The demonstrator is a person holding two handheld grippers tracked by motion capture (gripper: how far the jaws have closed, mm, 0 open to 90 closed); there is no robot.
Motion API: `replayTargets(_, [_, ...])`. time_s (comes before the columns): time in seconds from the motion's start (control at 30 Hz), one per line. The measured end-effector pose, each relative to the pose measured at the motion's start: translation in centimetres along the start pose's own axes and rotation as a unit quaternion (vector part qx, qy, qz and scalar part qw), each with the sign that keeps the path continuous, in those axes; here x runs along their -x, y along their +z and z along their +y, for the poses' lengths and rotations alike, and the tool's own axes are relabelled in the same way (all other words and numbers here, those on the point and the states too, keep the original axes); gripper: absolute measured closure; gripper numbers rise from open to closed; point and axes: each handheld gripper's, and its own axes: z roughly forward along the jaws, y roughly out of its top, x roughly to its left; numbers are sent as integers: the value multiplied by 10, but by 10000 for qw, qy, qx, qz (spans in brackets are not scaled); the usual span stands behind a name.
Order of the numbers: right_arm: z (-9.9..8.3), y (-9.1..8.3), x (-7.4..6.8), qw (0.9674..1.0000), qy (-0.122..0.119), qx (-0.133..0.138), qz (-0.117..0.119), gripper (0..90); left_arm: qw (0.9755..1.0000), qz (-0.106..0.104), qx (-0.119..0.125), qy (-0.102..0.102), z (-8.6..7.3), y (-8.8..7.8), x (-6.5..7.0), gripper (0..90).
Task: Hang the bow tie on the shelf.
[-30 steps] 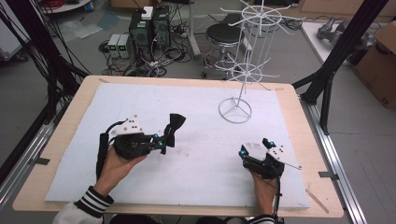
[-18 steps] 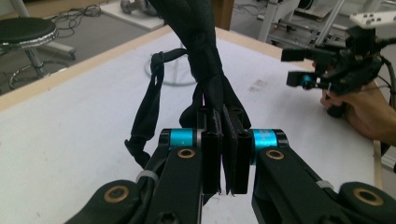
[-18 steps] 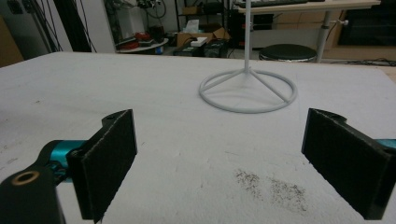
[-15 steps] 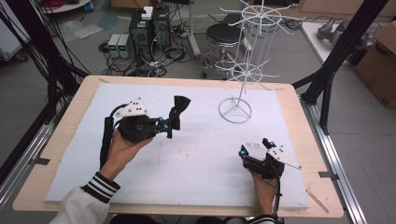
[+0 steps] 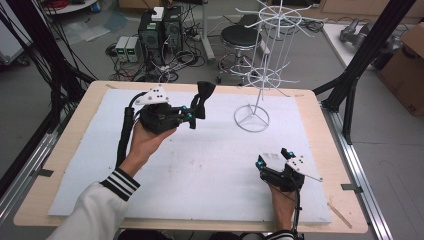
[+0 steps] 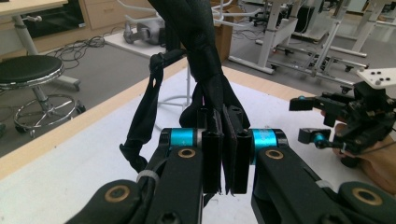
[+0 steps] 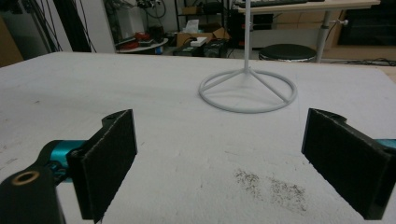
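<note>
- Nearest to the person, at the right, the right gripper (image 5: pixel 270 162) is resting on the white foam mat (image 5: pixel 210 165) with its jaws standing wide apart and nothing between them; in the right gripper view the pads (image 7: pixel 112 158) are framing bare mat.
- Farther in and to the left, the left gripper (image 5: pixel 191 116) is hanging above the mat with its jaws pinched tight on a black bow tie (image 5: pixel 204 97); in the left gripper view the fabric (image 6: pixel 205 51) is rising out of the pads and a thin strap (image 6: pixel 144 116) is dangling loose beside them.
- Far right of the bow tie, the white wire display stand (image 5: pixel 260 75) is standing on its ring base (image 7: pixel 248 91), its hooks bare.
- My worry: the grip is sitting on one narrow fold, so the tie may be slipping out if swung quickly.
- The loose strap could be snagging a lower hook on the way in, tugging the light stand over or pulling the tie free.
</note>
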Motion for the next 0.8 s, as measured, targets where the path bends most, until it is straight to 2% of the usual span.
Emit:
replayTargets(0.37, [0,0,0,10000,-36,-1,-3,93,9999,-97,58,93,20,25,-4,866])
replayTargets(0.53, [0,0,0,10000,-32,1,-5,93,9999,-103,22,89,26,37,-6,866])
replayTargets(0.63, [0,0,0,10000,-41,-1,-6,94,9998,-101,-19,160,31,43,-7,865])
replayTargets(0.8, [0,0,0,10000,-7,7,-3,93,9998,-117,-18,130,39,53,-10,866])
